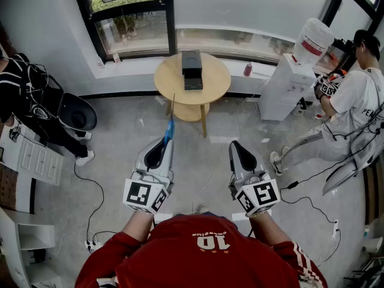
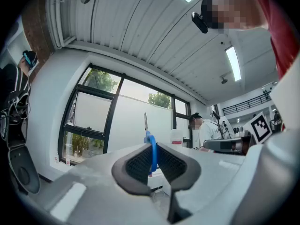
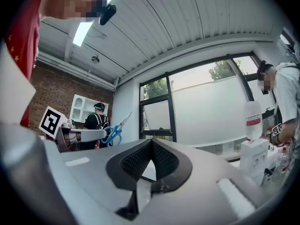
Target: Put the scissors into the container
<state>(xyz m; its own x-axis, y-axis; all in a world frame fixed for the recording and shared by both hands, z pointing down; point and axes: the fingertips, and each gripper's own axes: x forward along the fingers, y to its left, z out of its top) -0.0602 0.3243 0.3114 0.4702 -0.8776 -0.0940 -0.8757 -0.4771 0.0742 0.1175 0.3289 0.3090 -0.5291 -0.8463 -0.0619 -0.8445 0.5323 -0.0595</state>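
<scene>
Blue-handled scissors (image 1: 170,129) stick out of my left gripper (image 1: 166,140), blades pointing away toward the round wooden table (image 1: 213,92). In the left gripper view the pads press on the blue handle loop (image 2: 152,150) and the thin blades (image 2: 145,122) rise upright beyond the jaws. A black box-like container (image 1: 192,69) stands on the middle of that table, well ahead of both grippers. My right gripper (image 1: 235,144) is held level beside the left one, shut with nothing in it (image 3: 151,142). From the right gripper view the scissors (image 3: 114,132) show off to the left.
A white water dispenser (image 1: 287,86) with a bottle on top stands right of the table, and a person (image 1: 354,104) sits beside it. Another person (image 1: 21,92) and a black chair (image 1: 78,114) are at left. Cables and a power strip (image 1: 92,245) lie on the floor.
</scene>
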